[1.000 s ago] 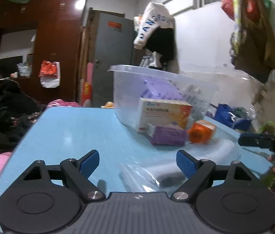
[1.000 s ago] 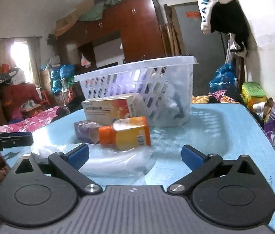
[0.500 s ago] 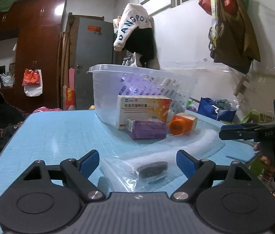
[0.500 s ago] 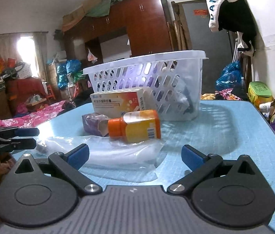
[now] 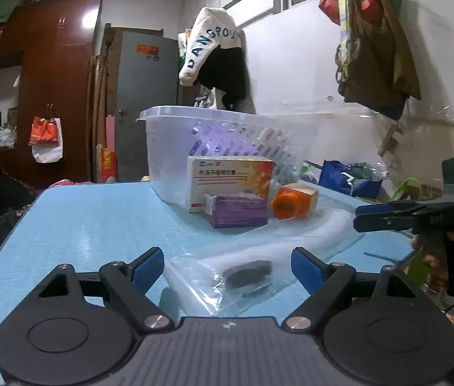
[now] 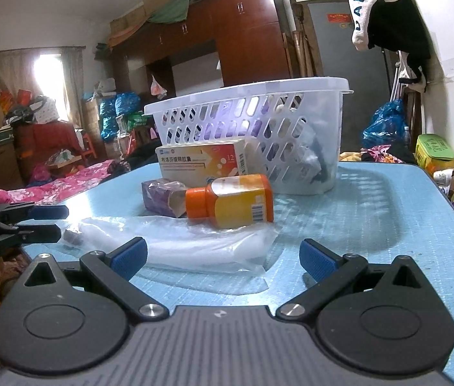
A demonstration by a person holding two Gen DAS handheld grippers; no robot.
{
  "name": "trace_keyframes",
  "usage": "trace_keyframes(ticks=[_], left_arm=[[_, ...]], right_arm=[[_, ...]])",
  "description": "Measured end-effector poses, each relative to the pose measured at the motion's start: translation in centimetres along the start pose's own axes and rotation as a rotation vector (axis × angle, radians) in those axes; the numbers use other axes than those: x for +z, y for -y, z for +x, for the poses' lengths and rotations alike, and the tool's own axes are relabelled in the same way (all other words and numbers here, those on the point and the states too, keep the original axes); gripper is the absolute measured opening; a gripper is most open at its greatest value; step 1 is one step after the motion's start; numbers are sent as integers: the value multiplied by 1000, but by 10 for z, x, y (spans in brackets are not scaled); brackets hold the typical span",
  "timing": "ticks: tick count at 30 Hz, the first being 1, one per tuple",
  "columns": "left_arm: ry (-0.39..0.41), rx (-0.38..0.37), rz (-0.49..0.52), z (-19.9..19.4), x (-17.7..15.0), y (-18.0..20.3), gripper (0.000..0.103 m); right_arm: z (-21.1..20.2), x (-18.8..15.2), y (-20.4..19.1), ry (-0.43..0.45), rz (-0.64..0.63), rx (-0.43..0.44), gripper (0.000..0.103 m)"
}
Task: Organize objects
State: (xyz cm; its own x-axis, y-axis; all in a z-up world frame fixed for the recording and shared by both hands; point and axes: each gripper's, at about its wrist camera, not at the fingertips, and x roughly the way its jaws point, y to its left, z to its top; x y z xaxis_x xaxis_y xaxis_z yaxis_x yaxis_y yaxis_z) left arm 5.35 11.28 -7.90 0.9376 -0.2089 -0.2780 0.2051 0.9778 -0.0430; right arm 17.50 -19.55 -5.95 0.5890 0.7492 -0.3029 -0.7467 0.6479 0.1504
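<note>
crinkled clear plastic bag (image 5: 227, 276) between spread left gripper (image 5: 227, 268); right gripper (image 6: 223, 255) spread too

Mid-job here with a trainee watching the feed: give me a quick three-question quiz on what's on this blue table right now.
1. True or false: the orange-capped bottle stands upright.
2. Which item lies nearest the left gripper? A) white medicine box B) clear plastic bag C) white basket
3. Fill in: the purple box sits directly in front of the ______.

Key: 1. False, it lies on its side. 2. B, the bag lies between the open jaws. 3. White medicine box.
</note>
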Motion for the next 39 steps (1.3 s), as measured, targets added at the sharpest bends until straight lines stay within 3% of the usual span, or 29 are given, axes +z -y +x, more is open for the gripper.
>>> trace_keyframes(ticks=[17,24,34,39], left_arm=[[41,-95,29,-14,-4,3,89],[7,-80,84,-15,-7,7,89],[-26,-54,51,4,-10,0,89],[-14,-48,66,9,-11,3,89]], right_arm=[[1,-1,-4,-4,-33,28,103],[1,-2,-6,-9,-49,34,103],[8,0,-17,-28,-102,60,103],[12,-1,-23,-48,-139,26,98]])
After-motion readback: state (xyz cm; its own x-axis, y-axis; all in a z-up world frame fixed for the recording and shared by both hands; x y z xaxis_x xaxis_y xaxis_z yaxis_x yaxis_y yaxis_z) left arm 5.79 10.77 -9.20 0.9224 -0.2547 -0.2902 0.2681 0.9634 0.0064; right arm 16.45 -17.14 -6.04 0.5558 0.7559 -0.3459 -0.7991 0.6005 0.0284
